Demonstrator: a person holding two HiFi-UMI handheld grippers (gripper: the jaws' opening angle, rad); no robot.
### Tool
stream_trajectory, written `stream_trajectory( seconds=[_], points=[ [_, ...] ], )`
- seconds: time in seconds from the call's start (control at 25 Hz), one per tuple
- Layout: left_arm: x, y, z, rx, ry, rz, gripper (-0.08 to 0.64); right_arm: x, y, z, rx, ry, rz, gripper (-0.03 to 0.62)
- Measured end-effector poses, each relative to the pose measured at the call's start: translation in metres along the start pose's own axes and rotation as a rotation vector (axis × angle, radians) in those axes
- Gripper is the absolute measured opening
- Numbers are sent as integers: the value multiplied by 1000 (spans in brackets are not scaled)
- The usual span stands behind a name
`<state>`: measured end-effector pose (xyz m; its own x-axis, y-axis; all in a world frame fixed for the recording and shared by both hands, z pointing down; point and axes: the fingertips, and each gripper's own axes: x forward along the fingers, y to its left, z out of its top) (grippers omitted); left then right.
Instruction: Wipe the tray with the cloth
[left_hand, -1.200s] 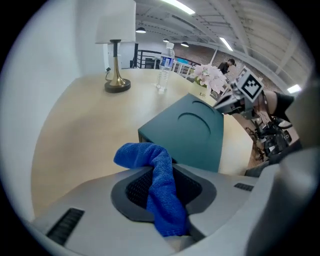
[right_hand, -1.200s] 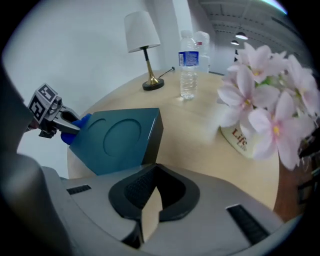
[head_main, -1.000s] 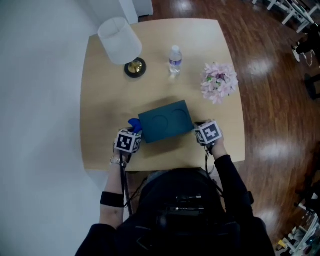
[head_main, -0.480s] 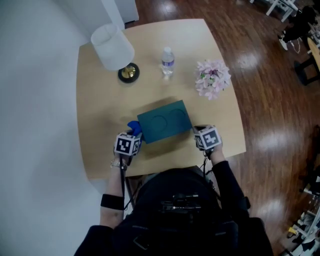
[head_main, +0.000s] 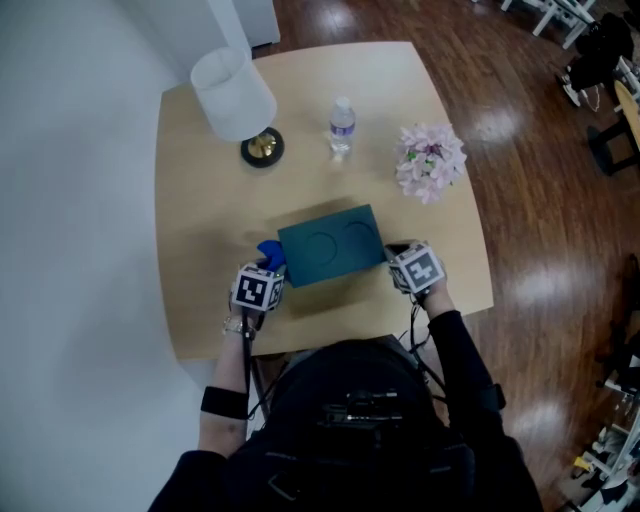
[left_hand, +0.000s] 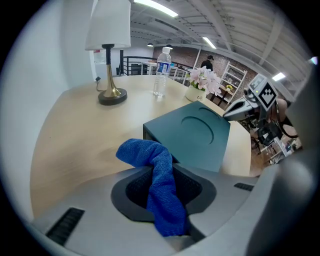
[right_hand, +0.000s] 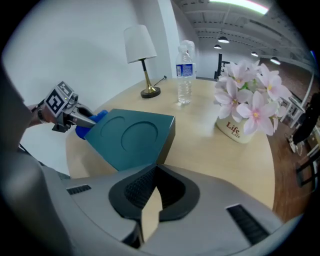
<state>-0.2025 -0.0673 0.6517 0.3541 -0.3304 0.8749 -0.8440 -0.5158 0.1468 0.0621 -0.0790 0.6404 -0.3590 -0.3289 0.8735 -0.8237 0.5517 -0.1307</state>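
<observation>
A dark teal tray (head_main: 330, 243) with two round recesses lies on the wooden table (head_main: 205, 215) in front of me. My left gripper (head_main: 268, 264) sits at the tray's left end, shut on a blue cloth (head_main: 269, 251). In the left gripper view the cloth (left_hand: 161, 182) hangs between the jaws, just short of the tray (left_hand: 197, 135). My right gripper (head_main: 393, 251) is at the tray's right end. In the right gripper view its jaws (right_hand: 156, 172) meet on the near corner of the tray (right_hand: 127, 135).
A white-shaded lamp (head_main: 236, 96) on a brass base stands at the back left. A water bottle (head_main: 342, 125) is behind the tray, and a pot of pink flowers (head_main: 432, 160) is at the back right. The table's front edge (head_main: 330, 340) runs just under both grippers.
The head view has shifted a little. Both grippers, the cloth and the tray keep the same places relative to each other.
</observation>
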Motion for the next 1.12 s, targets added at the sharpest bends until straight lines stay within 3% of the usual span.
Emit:
stream_trajectory(
  seconds=[0.36,0.48,0.6,0.88,1.12],
  points=[
    [-4,19,-1,-38,-28,28,107,-6,36,-16,-12,38,103,3],
    [-4,20,-1,-51,-33,35,109,-5,35,-16,19,23,102,5],
    [-11,20,-2,-80,-56,58,109,-9,21,-16,62,-6,38,5],
    [-53,52,-7,-258,-193,168,109,-35,22,-19,128,-82,-2,6],
    [-22,94,-18,-336,-174,203,110,-41,31,-19,140,-84,7,5]
  ],
)
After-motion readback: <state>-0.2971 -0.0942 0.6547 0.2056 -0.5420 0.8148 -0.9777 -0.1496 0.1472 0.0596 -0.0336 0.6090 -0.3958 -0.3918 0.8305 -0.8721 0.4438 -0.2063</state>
